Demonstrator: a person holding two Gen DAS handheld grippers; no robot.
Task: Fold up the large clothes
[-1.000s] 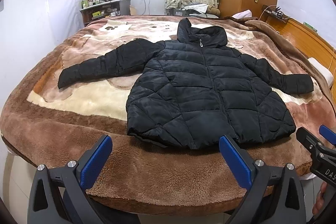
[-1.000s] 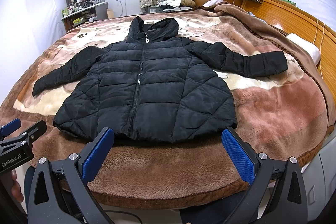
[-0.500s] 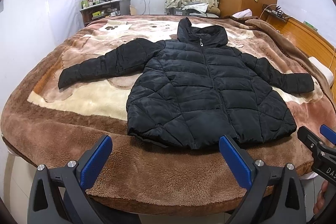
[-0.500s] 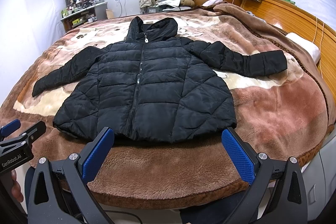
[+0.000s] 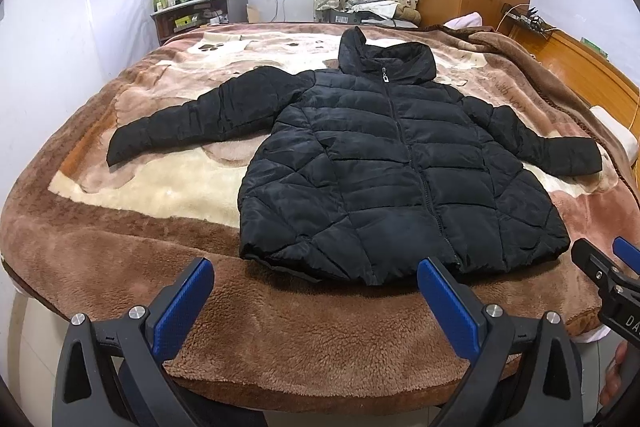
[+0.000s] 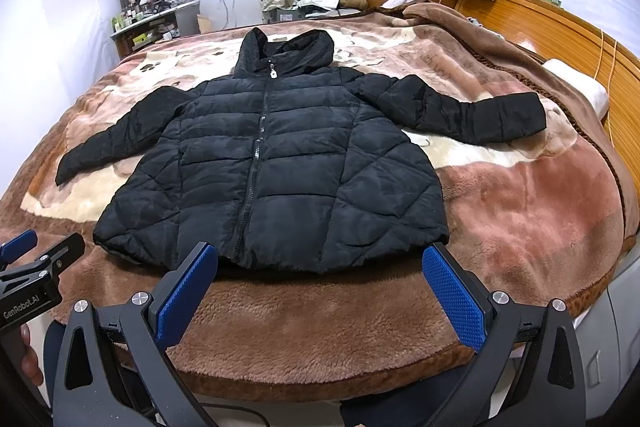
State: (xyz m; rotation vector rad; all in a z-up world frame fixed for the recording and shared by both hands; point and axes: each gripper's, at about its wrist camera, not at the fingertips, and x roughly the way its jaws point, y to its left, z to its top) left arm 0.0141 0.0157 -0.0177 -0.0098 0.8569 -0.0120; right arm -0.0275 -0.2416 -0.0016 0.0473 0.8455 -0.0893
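Left wrist view: a black quilted hooded jacket (image 5: 400,179) is being shown lying face up on the bed (image 5: 280,339), zipped to the collar, hem toward the bed's near edge, hood toward the far edge, both sleeves spread toward the side edges. The left gripper (image 5: 316,303) is being held over the near edge just short of the hem, its jaws wide apart and holding nothing; the right gripper (image 5: 612,267) is being glimpsed at the frame's right margin. Right wrist view: the right gripper (image 6: 320,291) is likewise being held before the hem with jaws wide apart and empty, and the left gripper (image 6: 36,247) is appearing at the left margin.

The jacket is being judged soft, puffy and fairly light, with a smooth shell that is likely to slide between the pads and a padded filling that is likely to spring back from a crease. A hold is best being sought at firmer, thinner parts: the left sleeve cuff (image 5: 120,151), the right sleeve cuff (image 6: 528,115), or the hem corners (image 6: 436,231), with a deep bite so that shell and padding are being pinched together.
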